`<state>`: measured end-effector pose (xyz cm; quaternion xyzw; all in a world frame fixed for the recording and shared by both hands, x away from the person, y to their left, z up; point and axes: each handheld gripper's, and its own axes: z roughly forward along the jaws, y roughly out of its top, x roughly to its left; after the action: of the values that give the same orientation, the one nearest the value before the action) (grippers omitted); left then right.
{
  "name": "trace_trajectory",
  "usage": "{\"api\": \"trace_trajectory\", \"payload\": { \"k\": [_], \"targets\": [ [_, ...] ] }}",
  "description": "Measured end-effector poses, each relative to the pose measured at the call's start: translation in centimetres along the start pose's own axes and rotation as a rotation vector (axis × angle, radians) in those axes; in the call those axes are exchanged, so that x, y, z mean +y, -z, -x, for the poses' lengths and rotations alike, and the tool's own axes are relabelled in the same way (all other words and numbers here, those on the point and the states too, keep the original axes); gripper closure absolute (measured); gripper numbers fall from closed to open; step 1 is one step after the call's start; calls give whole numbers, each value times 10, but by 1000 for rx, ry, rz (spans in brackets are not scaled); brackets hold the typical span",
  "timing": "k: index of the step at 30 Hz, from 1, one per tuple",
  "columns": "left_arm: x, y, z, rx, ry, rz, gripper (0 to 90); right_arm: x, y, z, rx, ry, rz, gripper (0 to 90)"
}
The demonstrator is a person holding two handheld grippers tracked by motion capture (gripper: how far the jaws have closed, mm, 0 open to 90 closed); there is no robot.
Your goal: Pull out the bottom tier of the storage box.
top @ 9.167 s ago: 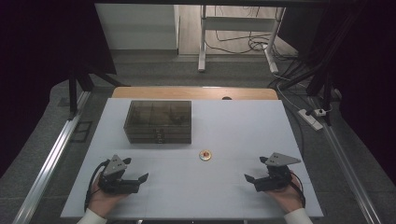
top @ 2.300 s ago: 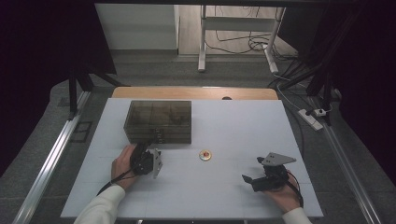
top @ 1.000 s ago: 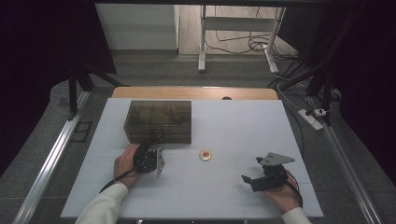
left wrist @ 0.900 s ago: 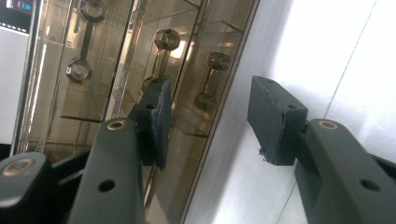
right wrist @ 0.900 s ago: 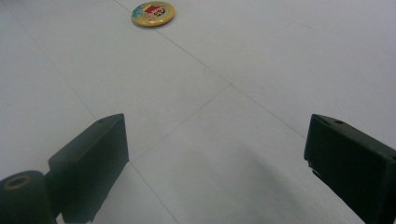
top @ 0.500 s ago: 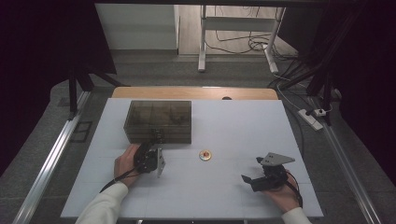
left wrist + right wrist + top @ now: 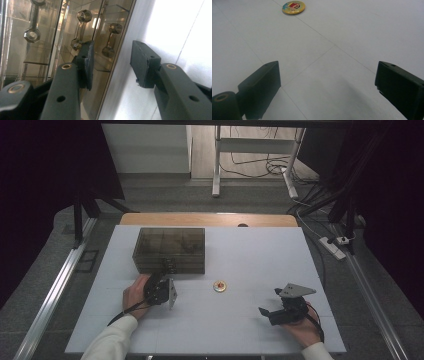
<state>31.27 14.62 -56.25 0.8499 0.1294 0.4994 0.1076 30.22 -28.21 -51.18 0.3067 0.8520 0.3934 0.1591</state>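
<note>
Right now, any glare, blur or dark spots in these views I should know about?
High view: the table is evenly lit, the room around it nearly black. Left gripper view: the clear box throws bright reflections, so its inside is hard to read; the left gripper close up looks soft. Right gripper view: the badge is sharp, with a faint shadow on the table between the right gripper's jaws.

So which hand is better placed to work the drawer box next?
Left. The left gripper is right at the front of the drawer box, jaws apart around a drawer edge and just been closing. The right gripper sits far off, open over bare table.
</note>
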Motion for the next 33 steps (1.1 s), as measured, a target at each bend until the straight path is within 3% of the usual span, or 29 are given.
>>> {"api": "trace_trajectory", "payload": {
  "k": [33],
  "targets": [
    [2,-6,3,53,-50,-5,653,0,-1,0,-1,0,-4,65]
  ]
}}
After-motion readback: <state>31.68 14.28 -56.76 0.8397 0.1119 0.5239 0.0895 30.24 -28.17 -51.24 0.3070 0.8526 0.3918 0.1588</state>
